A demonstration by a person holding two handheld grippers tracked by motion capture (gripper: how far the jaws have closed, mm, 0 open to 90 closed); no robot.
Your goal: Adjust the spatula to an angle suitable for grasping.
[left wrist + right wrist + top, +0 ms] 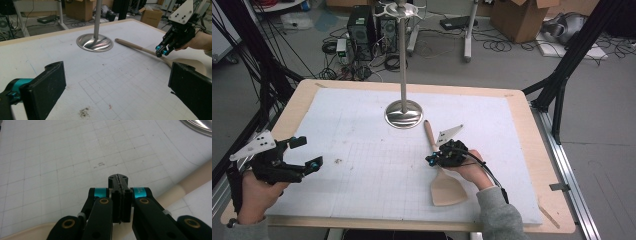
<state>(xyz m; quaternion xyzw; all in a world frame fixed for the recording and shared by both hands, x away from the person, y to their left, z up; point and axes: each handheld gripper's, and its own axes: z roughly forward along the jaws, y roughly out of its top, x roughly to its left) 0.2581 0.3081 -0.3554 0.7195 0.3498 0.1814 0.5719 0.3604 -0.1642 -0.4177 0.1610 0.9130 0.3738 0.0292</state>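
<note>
Table (532, 150) under a white mat (362, 130), wide enough for both hands. Metal stand (403, 112) near the far edge, middle. Wooden spatula (446, 189) toward the near right corner, handle aimed at the stand base, blade nearest the near edge. Right gripper (432, 160) closed, empty, poised over the handle just beside the blade, likely lining up a grasp. Left gripper (307, 152) open at the left edge, parked clear.
</note>
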